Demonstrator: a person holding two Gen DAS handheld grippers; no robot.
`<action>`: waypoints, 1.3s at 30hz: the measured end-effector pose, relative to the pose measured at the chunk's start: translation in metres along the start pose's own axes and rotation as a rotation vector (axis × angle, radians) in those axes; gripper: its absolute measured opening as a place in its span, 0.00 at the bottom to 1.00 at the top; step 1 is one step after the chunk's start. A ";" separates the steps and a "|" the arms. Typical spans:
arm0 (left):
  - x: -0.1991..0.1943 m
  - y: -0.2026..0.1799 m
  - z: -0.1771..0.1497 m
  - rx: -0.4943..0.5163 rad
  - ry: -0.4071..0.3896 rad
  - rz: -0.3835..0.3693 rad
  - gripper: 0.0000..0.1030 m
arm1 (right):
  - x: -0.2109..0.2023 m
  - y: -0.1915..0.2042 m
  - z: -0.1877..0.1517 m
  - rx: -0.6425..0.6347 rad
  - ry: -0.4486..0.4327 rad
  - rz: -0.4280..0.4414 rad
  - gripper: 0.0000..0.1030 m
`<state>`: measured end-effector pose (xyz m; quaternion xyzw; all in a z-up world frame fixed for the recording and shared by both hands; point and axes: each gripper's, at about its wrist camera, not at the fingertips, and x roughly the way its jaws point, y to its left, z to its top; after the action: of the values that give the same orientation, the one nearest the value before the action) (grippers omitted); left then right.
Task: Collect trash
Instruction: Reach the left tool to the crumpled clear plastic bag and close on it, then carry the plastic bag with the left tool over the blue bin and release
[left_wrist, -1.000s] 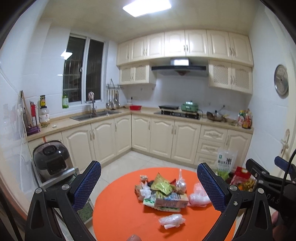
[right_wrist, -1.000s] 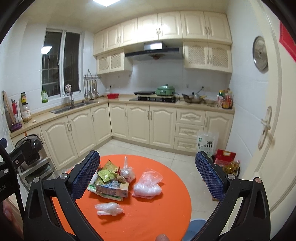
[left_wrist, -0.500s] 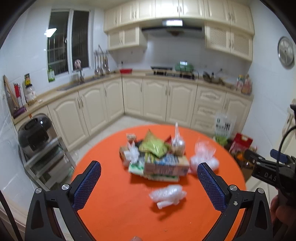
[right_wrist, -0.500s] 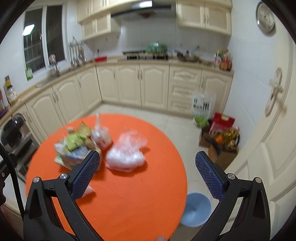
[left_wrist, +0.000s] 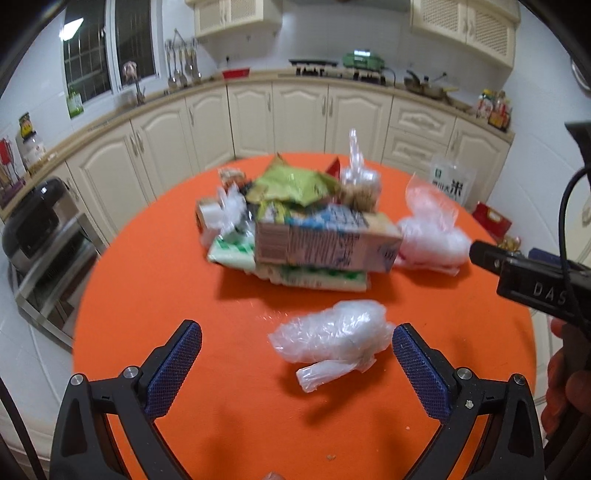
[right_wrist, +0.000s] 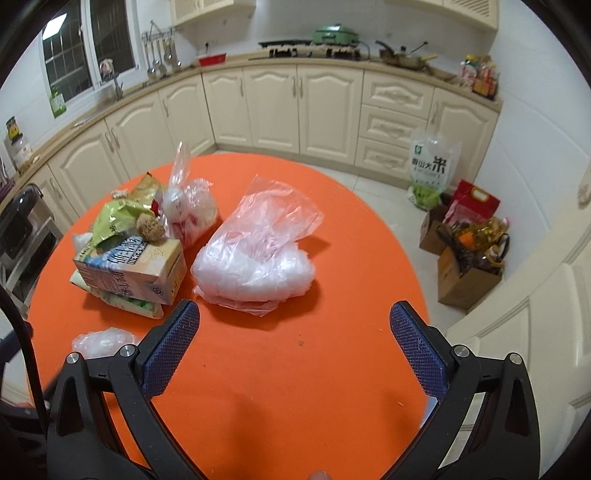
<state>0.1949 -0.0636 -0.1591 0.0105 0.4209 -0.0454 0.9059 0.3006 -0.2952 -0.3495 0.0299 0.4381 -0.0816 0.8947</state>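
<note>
Kitchen, orange bench (left_wrist: 155, 295): trash pile (left_wrist: 295, 229) mid-bench, blurry. Left gripper (left_wrist: 297, 356) fingers wide, probably lining up small bag (left_wrist: 328, 338); right gripper (right_wrist: 295, 341) wide, facing big bag (right_wrist: 255, 258).

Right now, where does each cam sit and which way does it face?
Left wrist: on the left gripper, looking down across the orange table at the small crumpled plastic bag; open fingers, right gripper's body and a hand at right edge.
Right wrist: on the right gripper, aimed at the large clear plastic bag; open fingers show.
Shared: the table, milk carton, both bags, the kitchen cabinets.
</note>
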 end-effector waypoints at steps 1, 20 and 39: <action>0.003 0.000 0.001 -0.003 0.014 -0.008 0.98 | 0.005 0.002 0.002 -0.004 0.008 0.006 1.00; 0.076 0.010 0.010 -0.009 0.081 -0.090 0.66 | 0.083 0.025 0.026 -0.033 0.098 0.091 0.95; 0.037 0.036 -0.026 -0.011 0.032 -0.130 0.42 | 0.042 -0.018 -0.001 0.036 0.014 0.166 0.84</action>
<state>0.2024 -0.0292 -0.2049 -0.0212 0.4355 -0.1015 0.8942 0.3227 -0.3179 -0.3829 0.0828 0.4388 -0.0149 0.8946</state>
